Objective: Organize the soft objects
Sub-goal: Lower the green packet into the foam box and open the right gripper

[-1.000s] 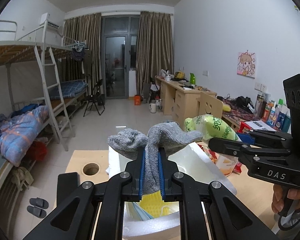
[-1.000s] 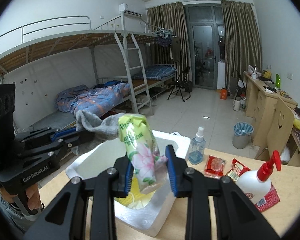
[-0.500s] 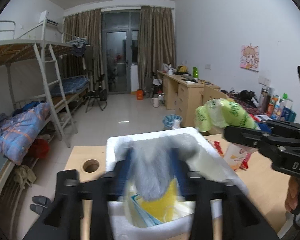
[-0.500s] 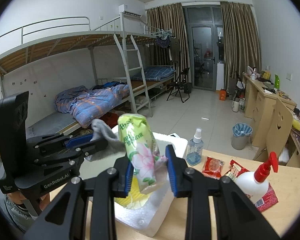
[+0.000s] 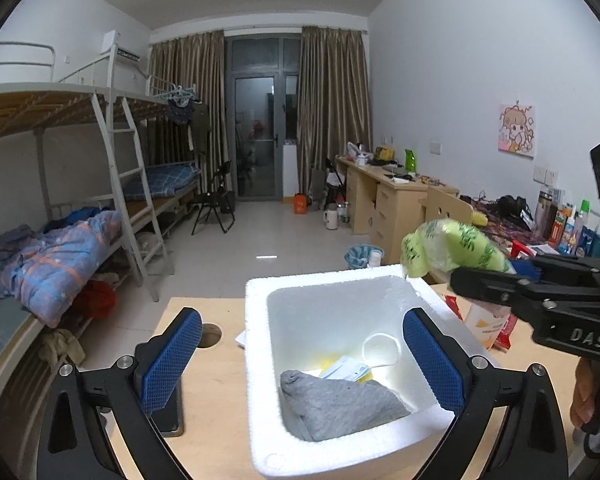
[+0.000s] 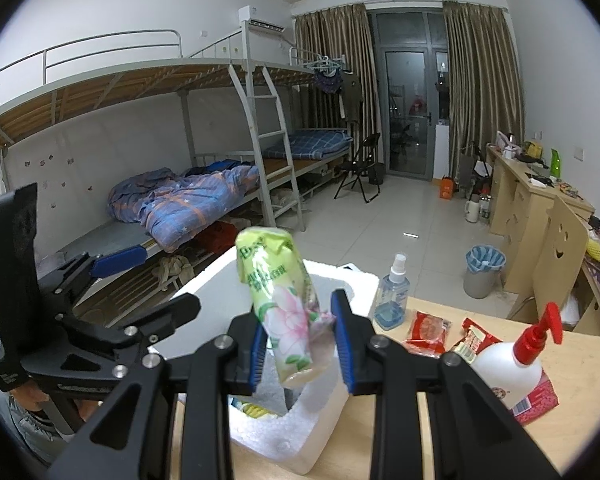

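Observation:
A grey sock (image 5: pixel 340 404) lies crumpled in the near part of a white foam box (image 5: pixel 258 360) on the wooden table. Behind it in the box are a yellow item and a flat blue-white packet (image 5: pixel 346 368). My left gripper (image 5: pixel 300 356) hangs over the box with its jaws opening wide; nothing is gripped between the blue pads. My right gripper (image 6: pixel 300 344) is shut on a green flowered tissue pack (image 6: pixel 280 304), held upright above the box's near right corner (image 6: pixel 300 432). The left wrist view shows that pack (image 5: pixel 452 246) at the box's far right.
On the table right of the box stand a clear spray bottle (image 6: pixel 392 300), red snack packets (image 6: pixel 428 330) and a white bottle with a red pump (image 6: pixel 516 368). A round hole (image 5: pixel 210 334) and a dark flat object (image 5: pixel 170 416) lie left of the box.
My left gripper let go of the grey sock, which dropped into the foam box, and its jaws spread wide. The right gripper kept still with the tissue pack.

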A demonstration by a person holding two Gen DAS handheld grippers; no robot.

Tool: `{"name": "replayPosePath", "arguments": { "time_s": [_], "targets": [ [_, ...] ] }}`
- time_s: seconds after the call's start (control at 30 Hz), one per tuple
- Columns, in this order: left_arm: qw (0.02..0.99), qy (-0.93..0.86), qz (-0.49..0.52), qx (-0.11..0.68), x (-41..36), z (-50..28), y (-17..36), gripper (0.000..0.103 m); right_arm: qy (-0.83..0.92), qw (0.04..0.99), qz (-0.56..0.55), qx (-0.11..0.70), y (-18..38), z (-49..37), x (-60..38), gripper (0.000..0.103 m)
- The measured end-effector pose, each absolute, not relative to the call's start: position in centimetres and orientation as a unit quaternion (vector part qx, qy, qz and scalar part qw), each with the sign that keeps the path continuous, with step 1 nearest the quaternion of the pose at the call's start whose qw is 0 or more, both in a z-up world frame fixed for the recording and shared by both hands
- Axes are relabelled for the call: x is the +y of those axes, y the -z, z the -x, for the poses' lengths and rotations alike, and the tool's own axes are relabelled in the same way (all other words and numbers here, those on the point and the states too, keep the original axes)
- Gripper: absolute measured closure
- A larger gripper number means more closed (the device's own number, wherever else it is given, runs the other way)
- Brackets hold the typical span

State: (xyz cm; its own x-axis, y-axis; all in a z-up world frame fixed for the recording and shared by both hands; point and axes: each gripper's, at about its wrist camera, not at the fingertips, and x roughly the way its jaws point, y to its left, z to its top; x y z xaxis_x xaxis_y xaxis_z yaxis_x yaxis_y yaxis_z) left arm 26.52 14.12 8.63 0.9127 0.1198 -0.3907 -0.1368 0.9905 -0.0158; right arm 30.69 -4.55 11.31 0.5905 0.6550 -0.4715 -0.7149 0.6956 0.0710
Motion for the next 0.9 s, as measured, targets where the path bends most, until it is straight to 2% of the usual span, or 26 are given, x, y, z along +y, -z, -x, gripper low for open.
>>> {"name": "replayPosePath", "arguments": {
  "time_s": [0.47, 0.53, 0.6, 0.7, 0.77, 0.9],
  "targets": [
    [0.978, -0.081, 0.041, 0.189, 16.0, -25.2, -8.4, 0.002, -0.413, 0.873, 0.064, 0.251, -10.1, -31.6, -3.2, 0.068],
    [0.978, -0.082, 0.041, 0.190, 16.1, -25.3, -8.3, 0.002, -0.413, 0.874, 0.065, 0.248, -10.1, -31.6, -3.1, 0.060],
    [0.977, -0.081, 0.041, 0.192, 16.1, -25.5, -8.3, 0.002, -0.407, 0.878, 0.070, 0.242, -10.0, -31.4, -3.1, 0.039],
    [0.978, -0.081, 0.040, 0.190, 16.2, -25.5, -8.4, 0.002, -0.407, 0.879, 0.072, 0.237, -10.1, -31.1, -3.2, 0.025],
    [0.978, -0.082, 0.041, 0.189, 16.2, -25.5, -8.4, 0.002, -0.408, 0.880, 0.075, 0.231, -10.2, -30.8, -3.2, 0.020],
    [0.978, -0.081, 0.041, 0.189, 16.3, -25.5, -8.4, 0.002, -0.405, 0.882, 0.074, 0.230, -10.3, -30.7, -3.1, 0.019]
  ]
}}
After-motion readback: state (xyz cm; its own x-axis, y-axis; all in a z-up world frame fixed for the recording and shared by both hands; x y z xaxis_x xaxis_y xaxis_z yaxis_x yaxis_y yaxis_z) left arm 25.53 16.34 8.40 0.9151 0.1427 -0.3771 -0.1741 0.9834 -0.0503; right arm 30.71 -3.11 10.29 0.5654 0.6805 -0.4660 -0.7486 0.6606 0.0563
